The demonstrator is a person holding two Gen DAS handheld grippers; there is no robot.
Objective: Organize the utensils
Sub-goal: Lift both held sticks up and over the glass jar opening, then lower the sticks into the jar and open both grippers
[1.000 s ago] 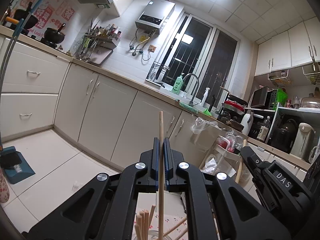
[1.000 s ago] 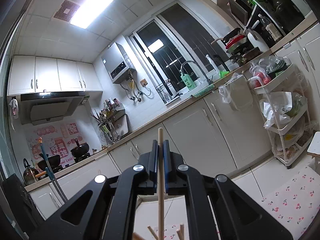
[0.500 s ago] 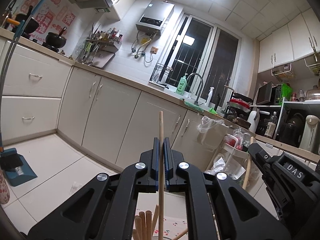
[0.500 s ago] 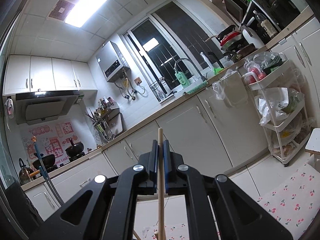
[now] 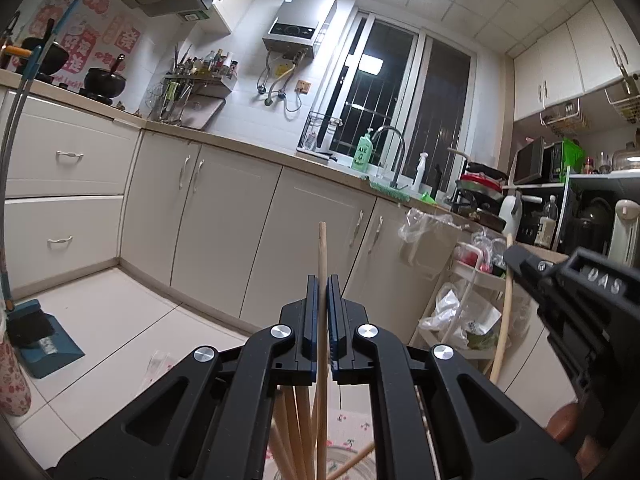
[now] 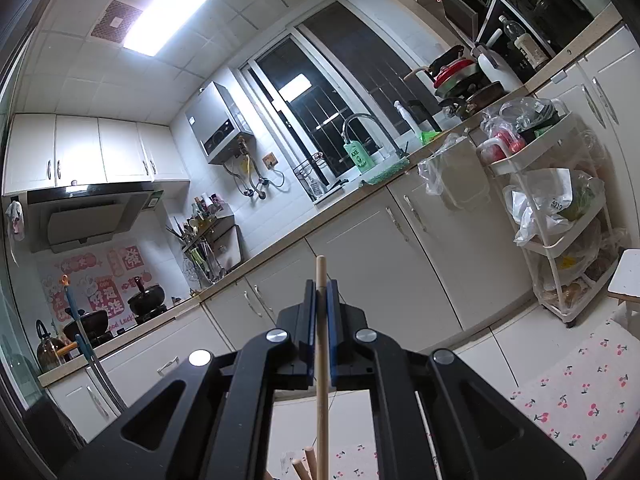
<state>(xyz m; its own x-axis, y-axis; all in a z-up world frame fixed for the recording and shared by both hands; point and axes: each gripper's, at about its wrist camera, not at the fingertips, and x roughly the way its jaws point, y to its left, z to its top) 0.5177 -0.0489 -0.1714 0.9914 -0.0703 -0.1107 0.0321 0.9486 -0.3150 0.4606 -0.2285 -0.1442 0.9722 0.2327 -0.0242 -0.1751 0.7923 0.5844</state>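
Both tongs are clenched on wooden chopsticks in a small kitchen. Left gripper [image 5: 323,292] pinches a chopstick [image 5: 322,256] upright between its two pads, the tip rising above the fingers [image 5: 311,304] and the shaft running down through the frame toward a clear jar [image 5: 348,462] at the bottom edge of the left view. More chopsticks [image 5: 294,428] stand bunched in that jar, fanned slightly, just beside the held one; whether the held stick's lower end is inside the jar is hidden by the gripper body.

Right gripper [image 6: 320,300] grips a second stick [image 6: 321,272] the same way, upright, its tip clear of the pads. In the left view the right gripper [image 5: 520,258] appears at the right edge, its stick [image 5: 505,312] angled downward near a white cart [image 5: 472,276]. Two stick ends [image 6: 304,460] show at the bottom of the right view, close to the held one.

Behind both tools run cream cabinets [image 5: 224,216] under a counter, with a sink tap [image 5: 394,148], a green soap bottle [image 5: 362,154] and a wall water heater [image 5: 298,20]. A blue dustpan [image 5: 44,340] sits on the tiled floor at left. A cherry-print cloth [image 6: 568,392] covers the surface at the lower right of the right view.
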